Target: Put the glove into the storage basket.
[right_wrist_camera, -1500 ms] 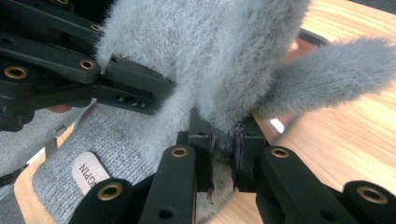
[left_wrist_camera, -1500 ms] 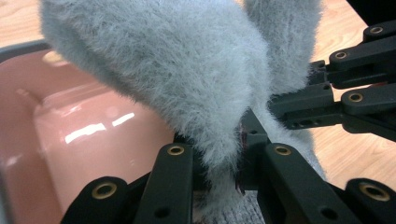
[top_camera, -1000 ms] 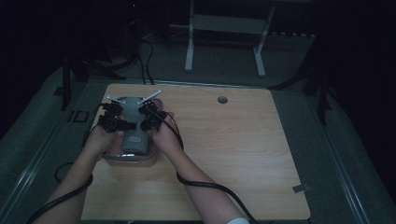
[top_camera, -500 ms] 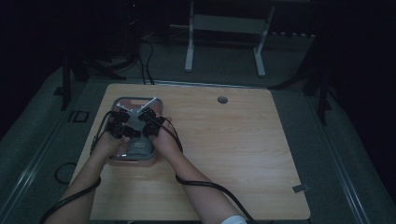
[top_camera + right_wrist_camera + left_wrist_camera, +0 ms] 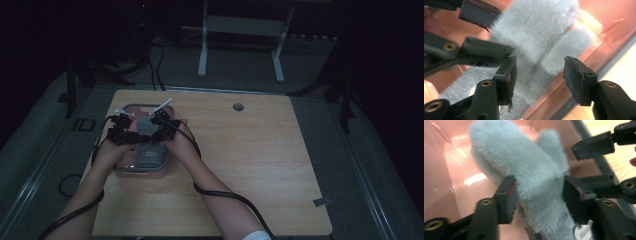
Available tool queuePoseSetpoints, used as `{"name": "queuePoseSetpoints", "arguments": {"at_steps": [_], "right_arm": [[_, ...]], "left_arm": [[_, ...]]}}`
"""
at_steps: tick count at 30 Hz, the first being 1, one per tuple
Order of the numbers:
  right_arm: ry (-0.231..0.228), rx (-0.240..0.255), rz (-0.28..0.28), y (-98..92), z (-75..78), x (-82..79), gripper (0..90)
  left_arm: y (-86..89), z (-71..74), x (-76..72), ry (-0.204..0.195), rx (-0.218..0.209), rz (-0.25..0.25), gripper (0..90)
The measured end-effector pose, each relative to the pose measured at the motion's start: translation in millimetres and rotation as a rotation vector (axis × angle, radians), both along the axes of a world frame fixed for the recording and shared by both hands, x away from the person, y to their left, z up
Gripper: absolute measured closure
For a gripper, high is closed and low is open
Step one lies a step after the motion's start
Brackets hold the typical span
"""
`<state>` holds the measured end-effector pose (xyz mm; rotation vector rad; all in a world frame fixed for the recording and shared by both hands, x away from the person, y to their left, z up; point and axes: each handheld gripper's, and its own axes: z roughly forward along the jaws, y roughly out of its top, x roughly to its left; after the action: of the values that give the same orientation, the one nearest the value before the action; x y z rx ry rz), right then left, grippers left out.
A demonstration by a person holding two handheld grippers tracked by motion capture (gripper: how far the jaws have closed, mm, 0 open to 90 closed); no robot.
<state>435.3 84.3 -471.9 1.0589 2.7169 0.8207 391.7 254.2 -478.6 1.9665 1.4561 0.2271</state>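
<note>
A grey fluffy mitten (image 5: 531, 170) lies in a pink tray (image 5: 142, 170) at the table's left side. My left gripper (image 5: 540, 192) stands open, its jaws on either side of the mitten's wide body and close against the fur. My right gripper (image 5: 540, 72) is open too, and the mitten's thumb part (image 5: 566, 47) lies between its jaws, apart from the right one. The two grippers, left (image 5: 121, 132) and right (image 5: 162, 127), face each other low over the tray. A white label (image 5: 584, 232) hangs at the mitten's knitted cuff.
The tray's pink floor (image 5: 439, 182) and its dark rim (image 5: 584, 92) border the mitten closely. The wooden table (image 5: 260, 160) stretches to the right, with a round grommet (image 5: 238, 107) near its far edge. Cables trail from both grippers toward the near edge.
Both grippers have drawn back toward the person and dropped lower over the tray, and they now stand closer together at the mitten.
</note>
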Motion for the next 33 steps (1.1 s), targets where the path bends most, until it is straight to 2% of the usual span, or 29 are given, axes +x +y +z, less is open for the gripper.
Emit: {"name": "queuePoseSetpoints", "arguments": {"at_steps": [3,6,7,9,10,13,15,16,20,22,24,28,31,33], "right_arm": [[-0.024,0.030,0.010,-6.5,8.2,-1.1,32.2],[-0.029,0.059,0.024,-13.1,15.9,-4.0,27.3],[-0.026,0.068,0.038,-15.4,18.0,-5.4,24.9],[-0.032,0.069,0.065,-19.0,20.8,-8.8,21.6],[-0.034,0.072,0.070,-20.5,21.9,-10.6,21.4],[-0.064,0.065,0.096,-25.5,24.3,-15.6,20.2],[-0.071,0.069,0.106,-28.5,25.0,-19.0,19.1],[-0.081,0.069,0.114,-30.3,25.3,-20.8,19.2],[-0.084,0.074,0.127,-35.0,25.3,-26.2,19.0],[-0.087,0.070,0.139,-38.8,23.3,-31.2,19.0],[-0.088,0.065,0.151,-41.3,21.4,-35.5,19.1],[-0.099,0.066,0.169,-47.7,15.6,-43.3,18.9],[-0.102,0.063,0.183,-53.2,10.9,-49.1,18.6],[-0.109,0.067,0.182,-57.0,8.2,-52.6,18.6]], "left_arm": [[2.2,6.4,-5.8,-0.038,0.007,0.035,27.4],[4.1,9.9,-12.5,-0.070,-0.005,0.041,16.3],[4.4,10.8,-15.1,-0.079,-0.007,0.036,15.3],[4.3,12.5,-21.1,-0.112,0.002,0.019,15.3],[4.4,13.4,-23.8,-0.116,0.008,0.012,15.3],[4.2,15.6,-33.4,-0.136,-0.012,-0.004,15.3],[3.3,16.3,-37.4,-0.149,-0.007,-0.010,15.3],[2.1,17.0,-45.3,-0.173,0.017,-0.021,15.3],[0.2,16.3,-55.8,-0.182,0.022,-0.039,15.3],[-2.2,14.3,-65.8,-0.186,0.029,-0.062,15.3],[-2.4,12.7,-73.1,-0.194,-0.004,-0.060,15.3],[-3.5,10.0,-87.6,-0.209,-0.042,-0.075,15.3],[-5.5,8.4,-97.1,-0.221,-0.049,-0.092,15.3],[-6.8,6.6,-102.3,-0.232,-0.055,-0.121,15.3]]}}
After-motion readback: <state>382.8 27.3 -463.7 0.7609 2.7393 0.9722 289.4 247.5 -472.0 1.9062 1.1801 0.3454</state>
